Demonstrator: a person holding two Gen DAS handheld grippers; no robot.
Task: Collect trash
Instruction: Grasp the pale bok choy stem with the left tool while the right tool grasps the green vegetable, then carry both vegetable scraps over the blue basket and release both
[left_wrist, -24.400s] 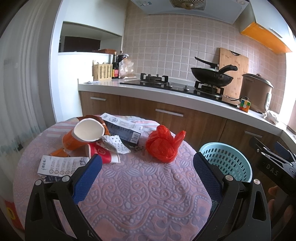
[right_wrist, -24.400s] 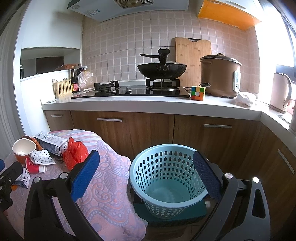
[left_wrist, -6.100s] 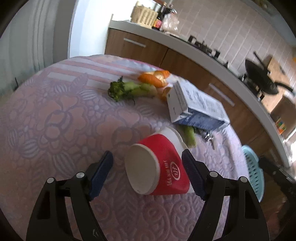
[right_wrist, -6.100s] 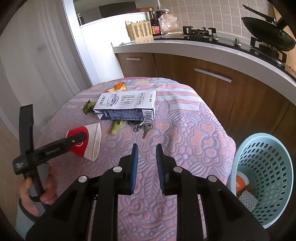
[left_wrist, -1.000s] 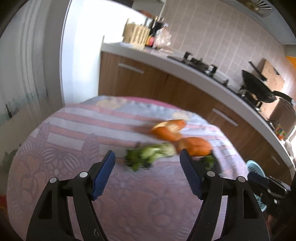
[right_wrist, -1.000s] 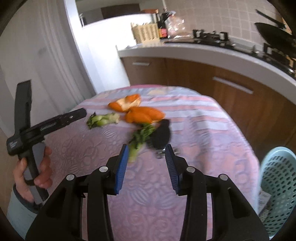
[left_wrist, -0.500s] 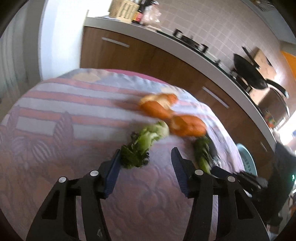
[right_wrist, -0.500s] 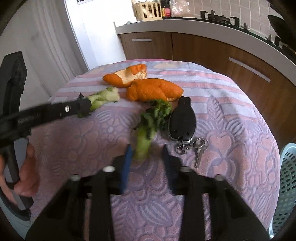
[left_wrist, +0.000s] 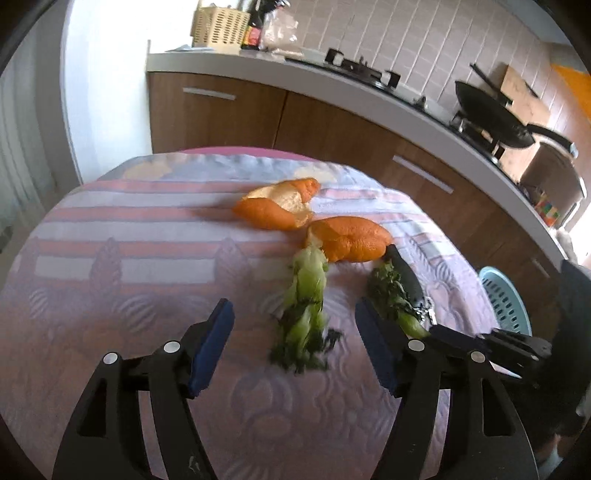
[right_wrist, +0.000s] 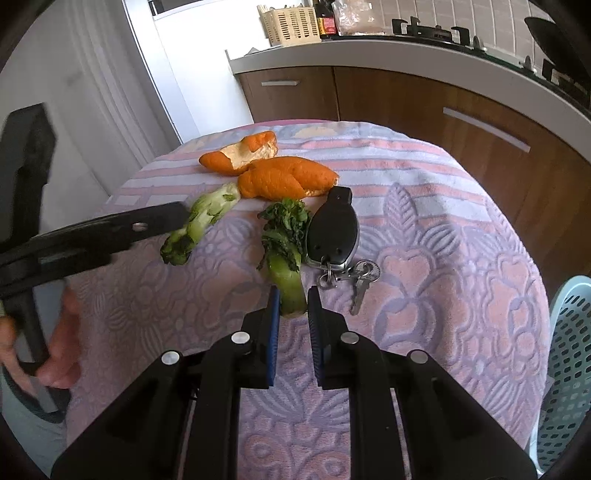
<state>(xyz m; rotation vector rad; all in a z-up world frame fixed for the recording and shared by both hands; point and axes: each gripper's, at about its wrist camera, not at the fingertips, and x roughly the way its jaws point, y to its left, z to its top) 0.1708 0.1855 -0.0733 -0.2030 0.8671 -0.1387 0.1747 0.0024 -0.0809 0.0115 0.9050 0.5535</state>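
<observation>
Two vegetable scraps and two orange peels lie on the pink patterned tablecloth. My left gripper (left_wrist: 293, 343) is open around the leafy end of one green stalk (left_wrist: 306, 302), which also shows in the right wrist view (right_wrist: 199, 225). My right gripper (right_wrist: 291, 314) is shut on the stem end of the second green stalk (right_wrist: 284, 254), which still rests on the cloth. The orange peels (left_wrist: 273, 210) (left_wrist: 351, 240) lie just beyond; they also show in the right wrist view (right_wrist: 240, 153) (right_wrist: 286, 177).
A black key fob with keys (right_wrist: 332, 232) lies right of the held stalk. The light blue trash basket (right_wrist: 569, 354) stands off the table's right edge; it also shows in the left wrist view (left_wrist: 504, 299). Kitchen counter (left_wrist: 369, 92) with stove and wok behind.
Both grippers have moved in toward the vegetable scraps. My right gripper has closed onto the stem of the near stalk. My left gripper now straddles the other stalk.
</observation>
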